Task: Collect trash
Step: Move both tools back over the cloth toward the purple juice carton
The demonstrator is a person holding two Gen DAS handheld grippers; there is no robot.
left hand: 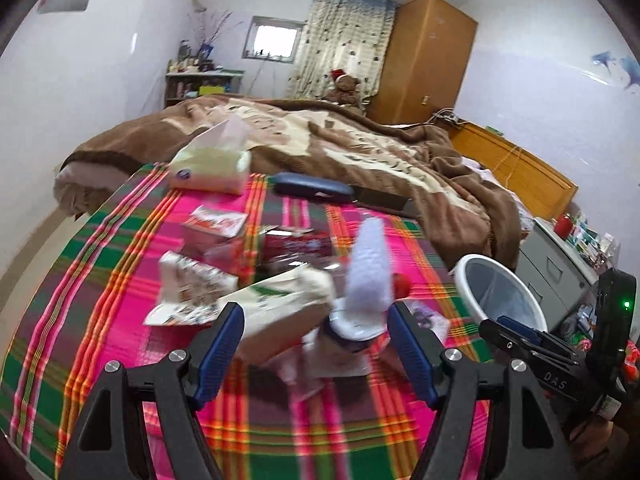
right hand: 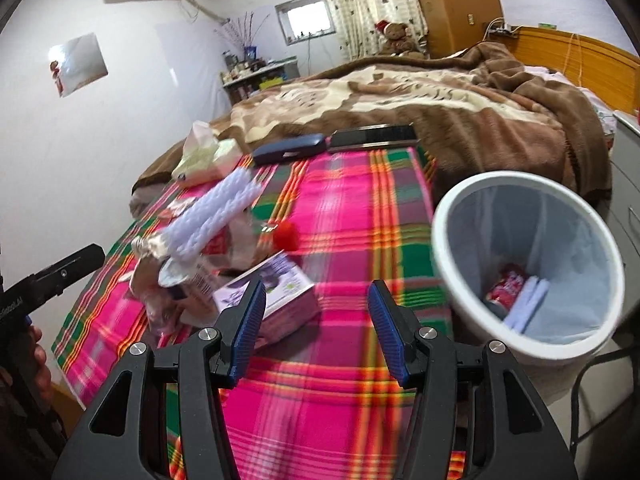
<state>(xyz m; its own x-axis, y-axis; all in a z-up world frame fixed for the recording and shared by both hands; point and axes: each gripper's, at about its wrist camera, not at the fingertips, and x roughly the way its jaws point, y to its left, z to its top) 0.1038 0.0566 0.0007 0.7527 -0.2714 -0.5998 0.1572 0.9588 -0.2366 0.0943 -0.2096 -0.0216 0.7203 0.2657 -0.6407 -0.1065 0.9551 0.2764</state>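
Two grippers hang over a bed laid with a bright plaid cloth (right hand: 340, 208), and both stand with their jaws apart, nothing pressed between the blue pads. The left gripper (left hand: 316, 344) points down at a heap of litter in the middle of the cloth: a crumpled paper bag (left hand: 288, 304), a torn printed wrapper (left hand: 192, 284), a red-and-white packet (left hand: 216, 222) and a pale ribbed strip (left hand: 370, 268) that sticks up from a foil-lidded cup. The bag and cup lie between its open fingers, though blur hides whether the pads touch them; I judge they do not. The right gripper (right hand: 316, 328) hovers over bare cloth, with a small purple box (right hand: 276, 300) just beside its left finger and the white bin (right hand: 528, 264) at the bed's right edge. Inside the bin lie a red packet (right hand: 506, 286) and a pale strip, so some collecting is done. A tissue pack (left hand: 212, 164), a dark blue case (left hand: 312, 190) and a dark flat device (right hand: 374, 136) sit near the blanket, and likely are not litter.

The step in hand looks like the reach for the next piece. The next move calls for the left gripper to settle low over the bag or cup, close on one item only, and carry it clear of the right gripper to the bin.
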